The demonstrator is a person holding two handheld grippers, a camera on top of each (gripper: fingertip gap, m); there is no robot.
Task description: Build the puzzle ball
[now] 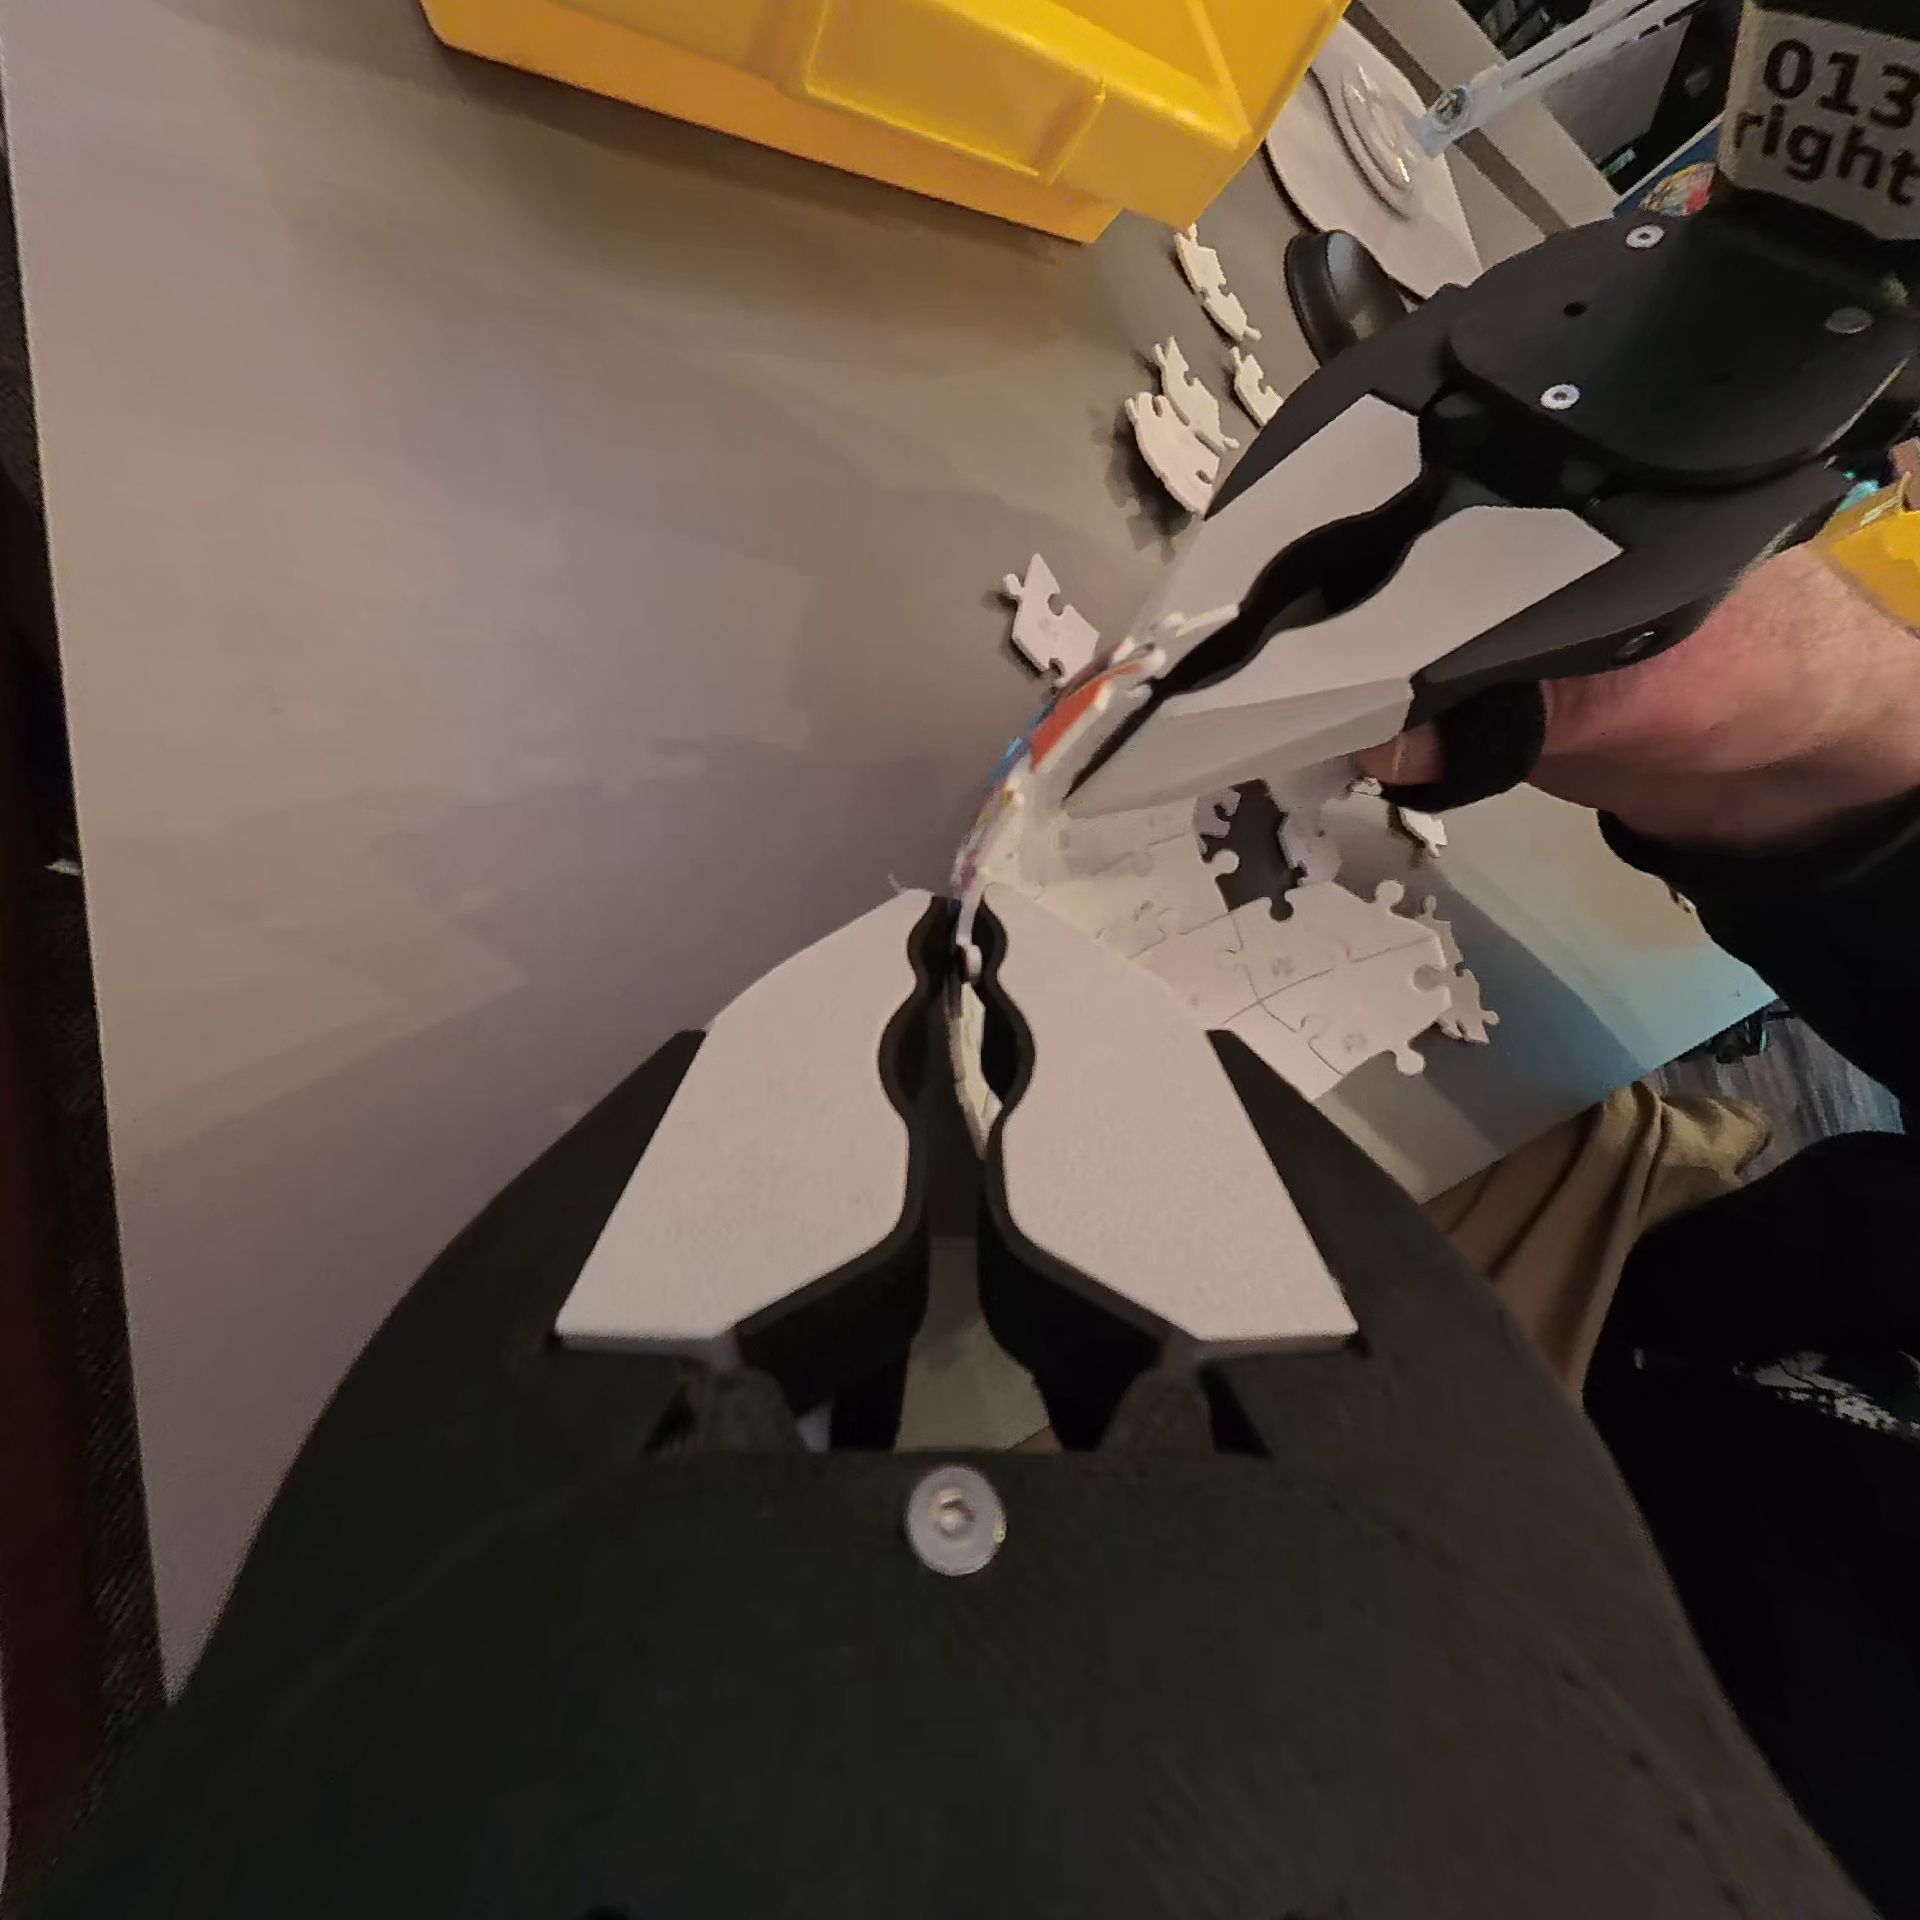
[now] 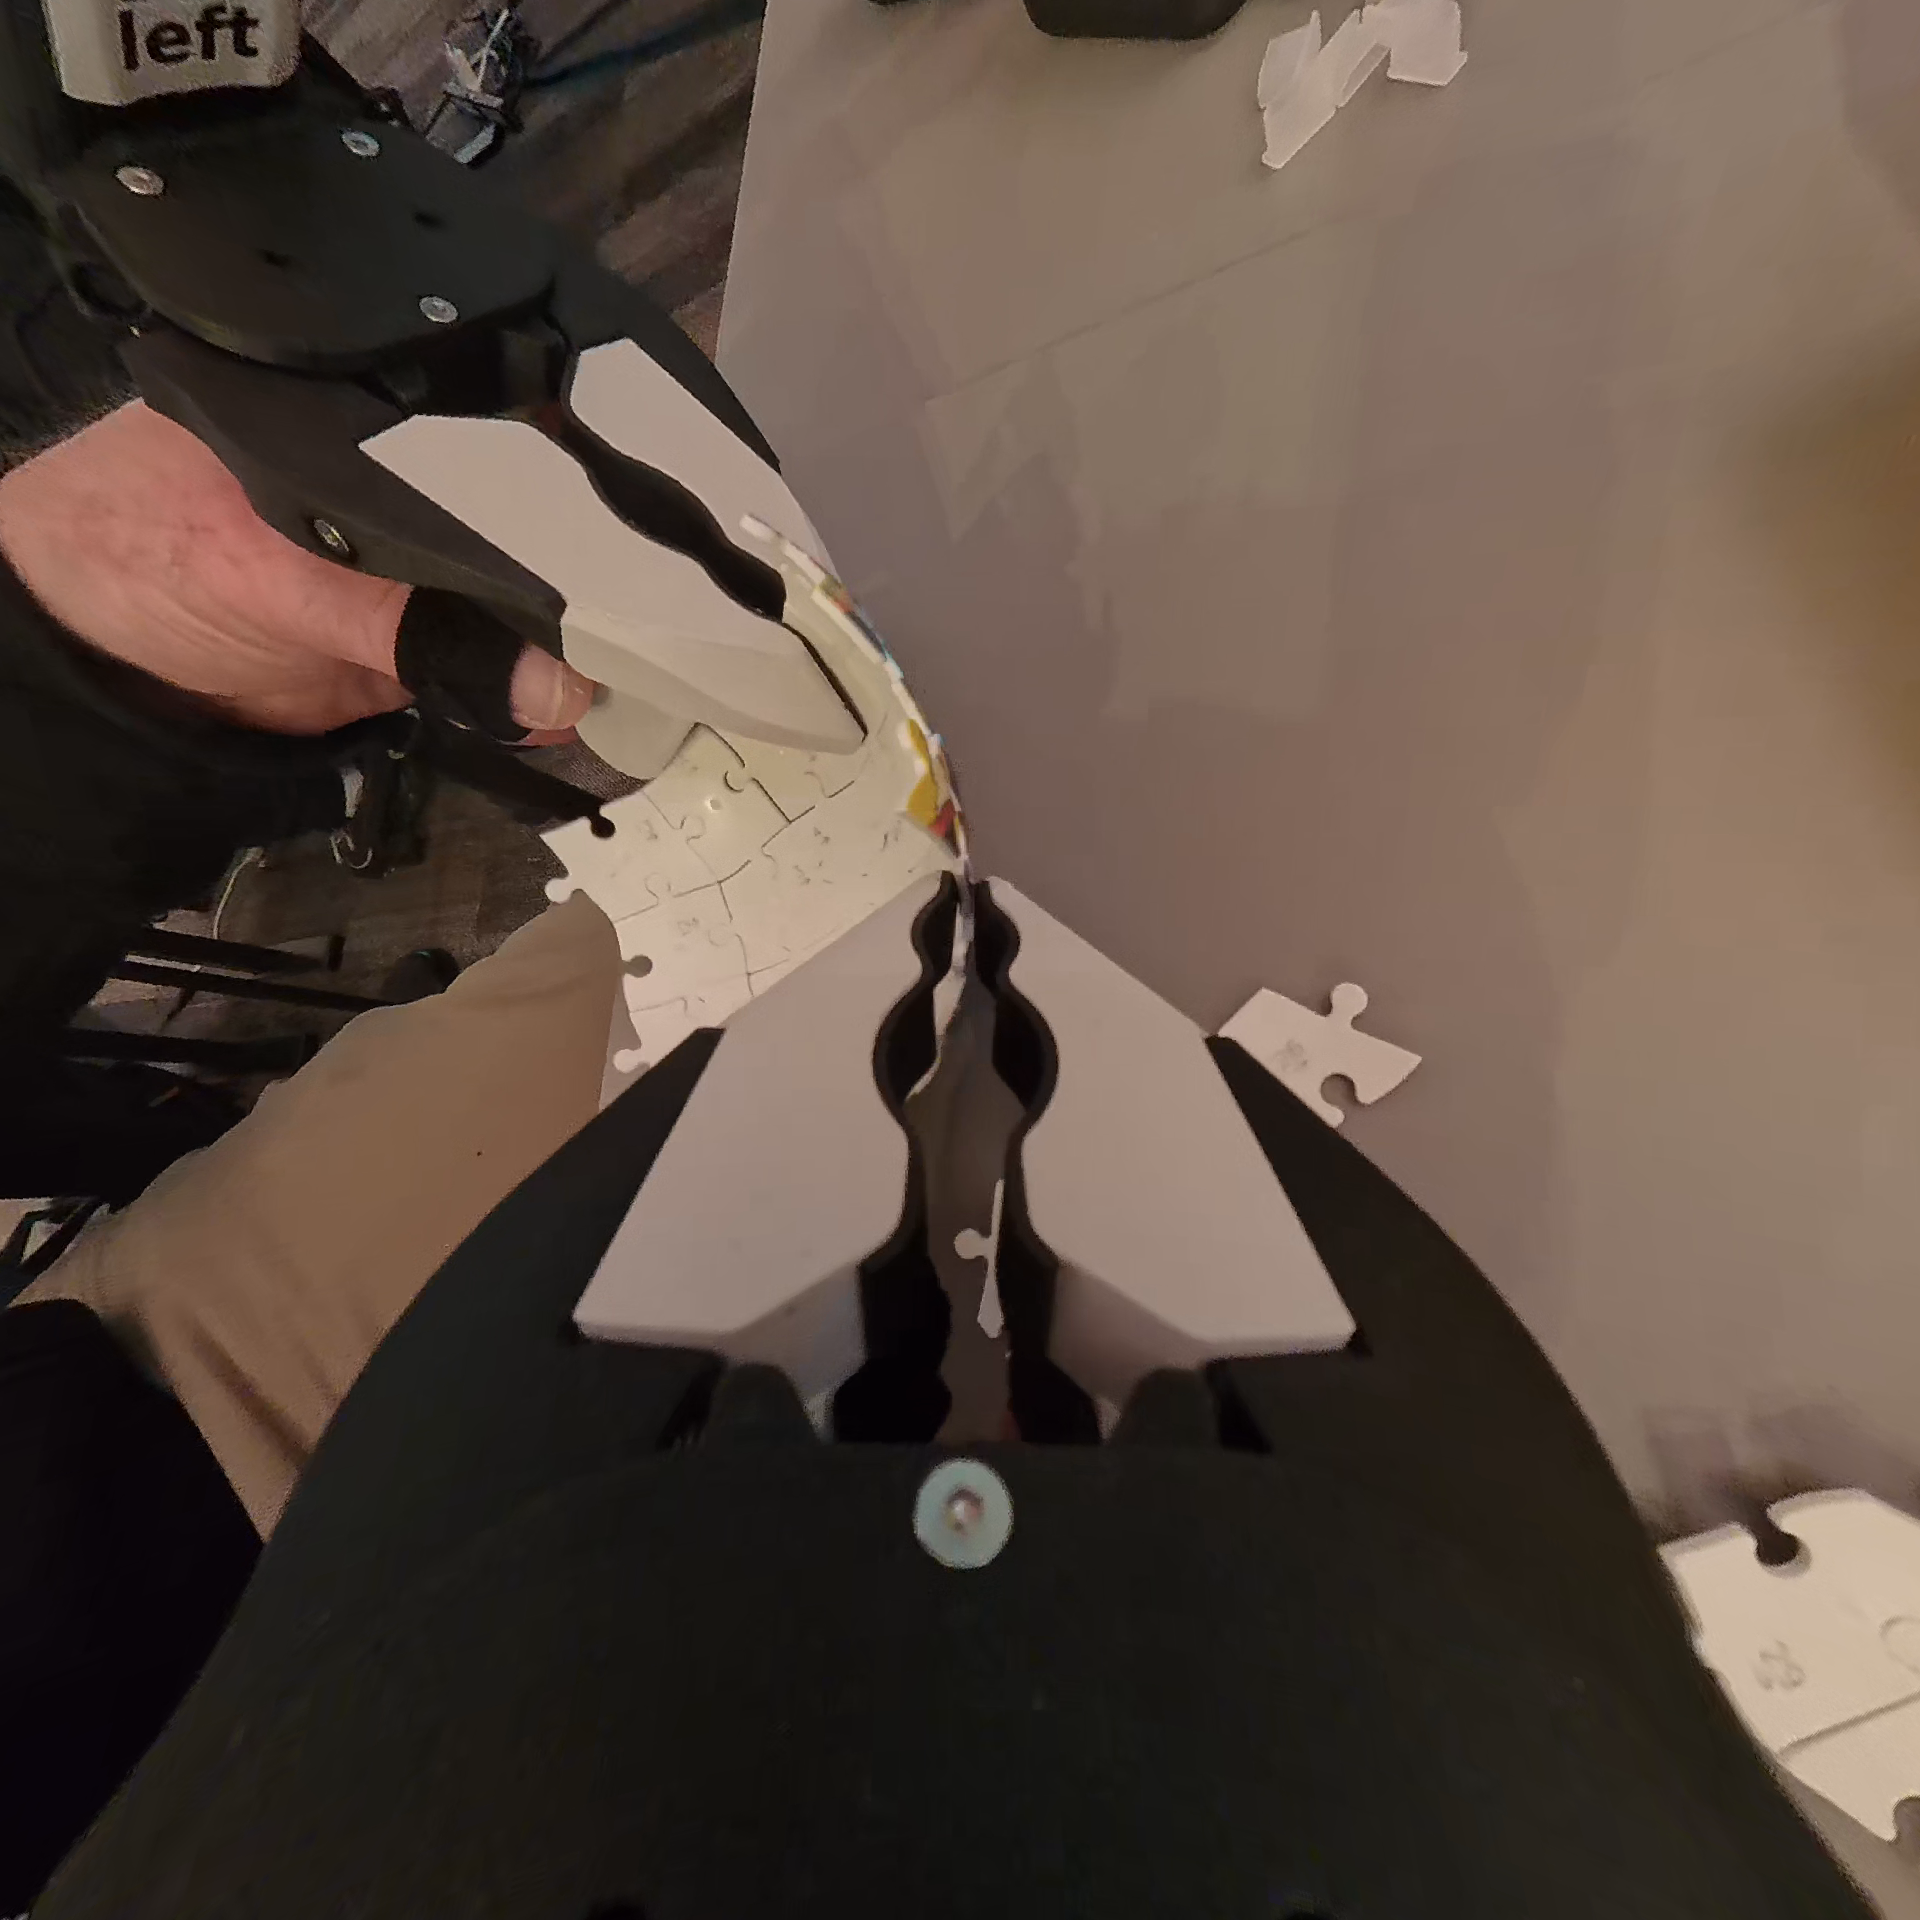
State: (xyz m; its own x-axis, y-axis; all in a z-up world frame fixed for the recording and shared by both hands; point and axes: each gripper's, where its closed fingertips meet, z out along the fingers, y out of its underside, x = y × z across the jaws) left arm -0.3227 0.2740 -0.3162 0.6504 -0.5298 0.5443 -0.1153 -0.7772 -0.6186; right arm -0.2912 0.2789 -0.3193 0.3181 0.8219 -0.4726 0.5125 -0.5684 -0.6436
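Observation:
A partly built puzzle ball shell, white inside with a coloured outer face, is held in the air over the table's near edge. My left gripper is shut on its rim edge-on. My right gripper is shut on the rim a little farther along. In the right wrist view the shell curves between my right gripper and my left gripper, both clamped on it. Loose white pieces lie on the grey table.
A yellow bin stands at the far side, a white disc beside it. One loose piece lies close to my right gripper, joined pieces lie nearer, and clear plastic bits lie far off. A person's trouser leg is below the shell. My hands' fingertips stand some 4 cm from each other. About 7 cm separates my right fingertips from the loose piece. The left camera catches it too, in the left wrist view.

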